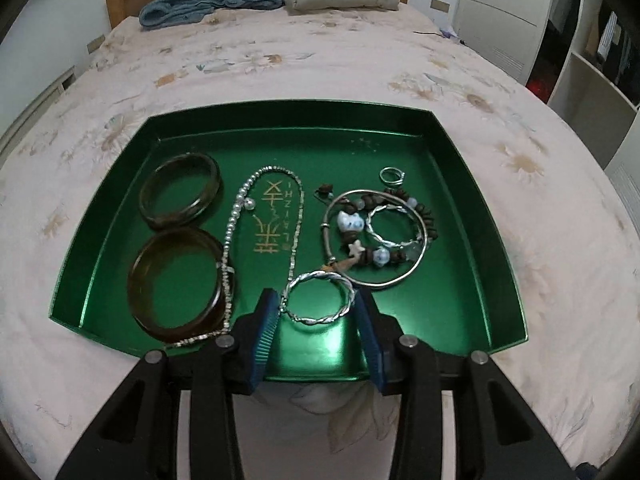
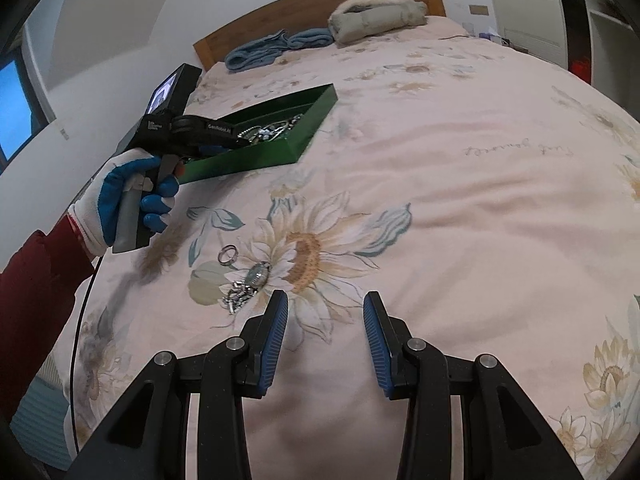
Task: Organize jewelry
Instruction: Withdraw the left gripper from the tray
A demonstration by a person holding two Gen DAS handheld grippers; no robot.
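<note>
The left gripper (image 1: pixel 316 300) is closest, with two blue pads on black arms. A twisted silver bangle (image 1: pixel 308 321) sits right between the pad tips, with its sides at the pads. I cannot tell if the pads are squeezing it. The bangle is at the near side of a shiny green metal tray (image 1: pixel 288 106). On the left of the tray lie two thick brown bangles (image 1: pixel 138 300), one behind the other. A long pearl and silver necklace (image 1: pixel 230 232) lies beside them and crosses the nearer one. On the right is a pile of bead bracelets and silver hoops (image 1: pixel 430 232).

In the right wrist view, the right gripper (image 2: pixel 325 304) is closest. Its pads are apart, and nothing is between them. It hangs over a pink flowery bed cover (image 2: pixel 480 220). Just to its left, a small silver ring (image 2: pixel 227 255) and a silver chain with a pale green oval (image 2: pixel 258 274) lie on the cover. Farther back, a hand in a white and blue glove (image 2: pixel 116 196) holds the left gripper over the tray.
</note>
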